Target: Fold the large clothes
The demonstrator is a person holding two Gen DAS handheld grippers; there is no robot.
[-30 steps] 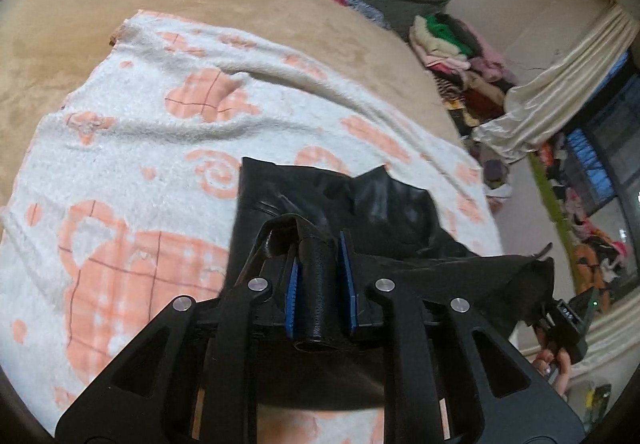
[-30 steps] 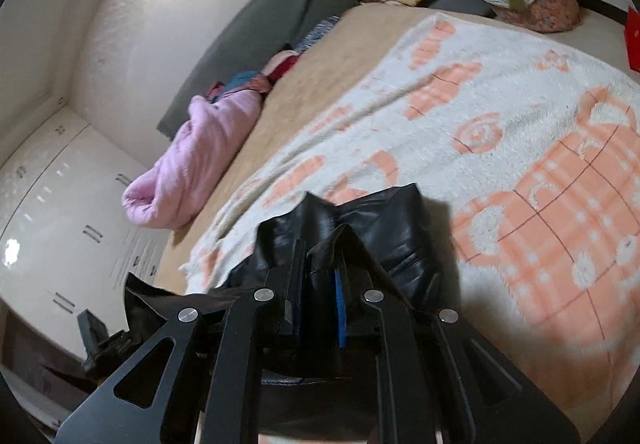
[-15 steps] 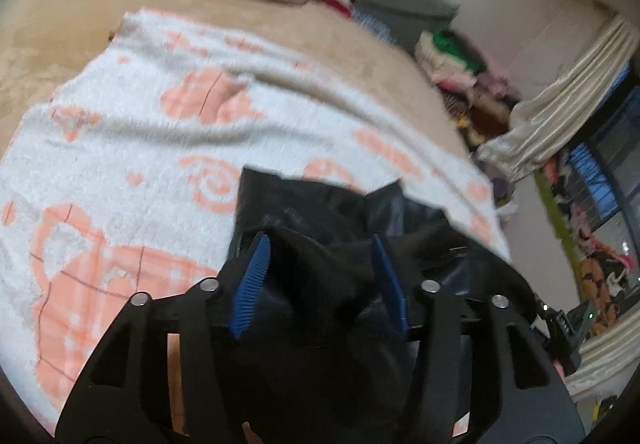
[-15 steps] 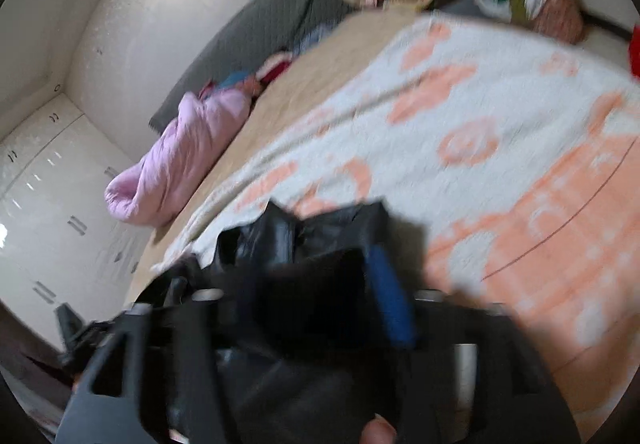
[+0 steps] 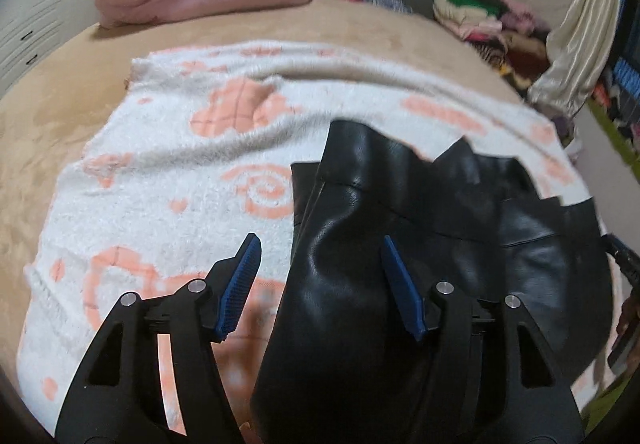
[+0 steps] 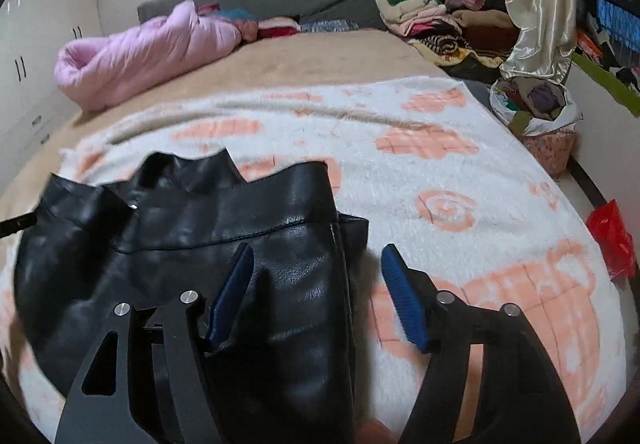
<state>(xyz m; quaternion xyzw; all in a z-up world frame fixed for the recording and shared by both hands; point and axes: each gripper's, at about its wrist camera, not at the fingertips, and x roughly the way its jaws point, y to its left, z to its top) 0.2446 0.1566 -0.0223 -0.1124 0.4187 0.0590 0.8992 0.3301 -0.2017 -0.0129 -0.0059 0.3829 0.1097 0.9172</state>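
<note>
Leather jacket (image 5: 420,244), black and shiny, lay bunched on my white blanket (image 5: 172,172) with orange patterns, over the bed (image 5: 52,112). I had my left gripper (image 5: 318,284) spread wide above its left edge, holding nothing. My right gripper (image 6: 316,292) was spread wide too, over its right edge.

Left claw (image 5: 318,264): matte black linkage arms with triangular cutouts, silver pivot screws, two ribbed blue pads (image 5: 240,286). Right claw (image 6: 316,276): same build, black arms, silver screws, blue ribbed pads (image 6: 404,300). Bare skin visible below right claw's base.
</note>
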